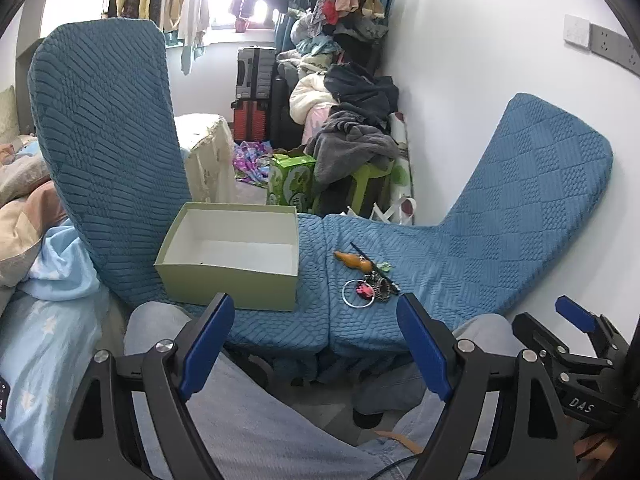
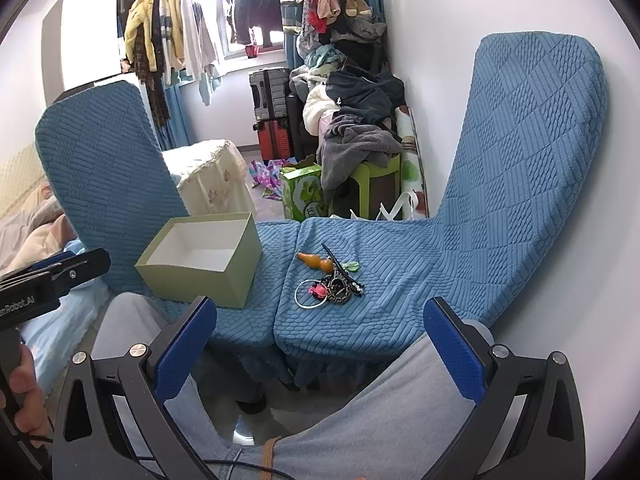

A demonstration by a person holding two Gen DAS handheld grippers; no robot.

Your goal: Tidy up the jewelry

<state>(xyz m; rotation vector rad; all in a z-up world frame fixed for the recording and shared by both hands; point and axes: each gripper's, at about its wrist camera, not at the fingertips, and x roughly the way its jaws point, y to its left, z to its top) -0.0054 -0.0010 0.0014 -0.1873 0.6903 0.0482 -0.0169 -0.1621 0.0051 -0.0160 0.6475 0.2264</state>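
A: What are the tongs doing?

B: The left gripper (image 1: 316, 312) is gaping wide at the bottom of its frame, gripping nothing. The right gripper (image 2: 320, 316) is spreading just as wide, also holding nothing. Both are hanging over the person's jeans-clad knees.

A: And the jewelry?

B: The jewelry pile (image 2: 330, 280) is lying at centre frame on the right-hand blue chair seat (image 2: 360, 320): a silver bangle (image 2: 306, 298) at its lower left, dark tangled pieces in the middle, and an orange gourd-shaped piece (image 2: 316, 261) lying just above.

A: Where is the box sitting?

B: The green box (image 2: 200, 256) is resting open left of centre on the neighbouring seat, well apart from the pile, showing a white inside.
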